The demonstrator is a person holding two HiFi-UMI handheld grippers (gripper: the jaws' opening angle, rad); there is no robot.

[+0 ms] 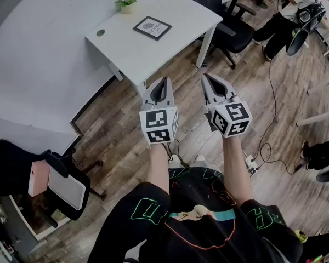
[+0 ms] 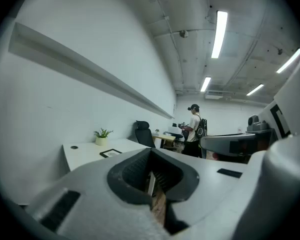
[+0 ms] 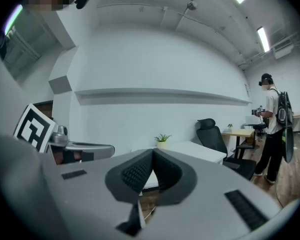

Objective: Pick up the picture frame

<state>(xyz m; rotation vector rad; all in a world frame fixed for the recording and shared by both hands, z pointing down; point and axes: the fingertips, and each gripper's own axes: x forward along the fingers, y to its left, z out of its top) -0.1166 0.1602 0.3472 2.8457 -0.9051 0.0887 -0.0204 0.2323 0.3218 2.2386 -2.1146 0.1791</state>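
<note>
Look to the upper middle of the head view for the picture frame (image 1: 152, 28): flat on the white desk (image 1: 181, 15), dark-bordered with a pale print inside, near and to the lower right of the small potted plant (image 1: 129, 1). Shows again low and left of centre in the left gripper view (image 2: 110, 153), small and far off. Sits well apart from the left gripper (image 1: 163, 84) and the right gripper (image 1: 207, 80), both held at picture centre over the wood floor (image 1: 285, 97), short of the desk's near corner, both clenched tight on nothing and aimed roughly level toward the desk. Looks light and stiff, probably glazed, so likely fragile at the face and slick on the front. Lying flat, would be hard to pinch without first getting a pad under a rim. Better taken by one side bar of the border, near its middle, with pads across front and back, not by a corner. Calls for spreading the jaws first, then a gentle squeeze. May slide on the smooth desktop if nudged.
</note>
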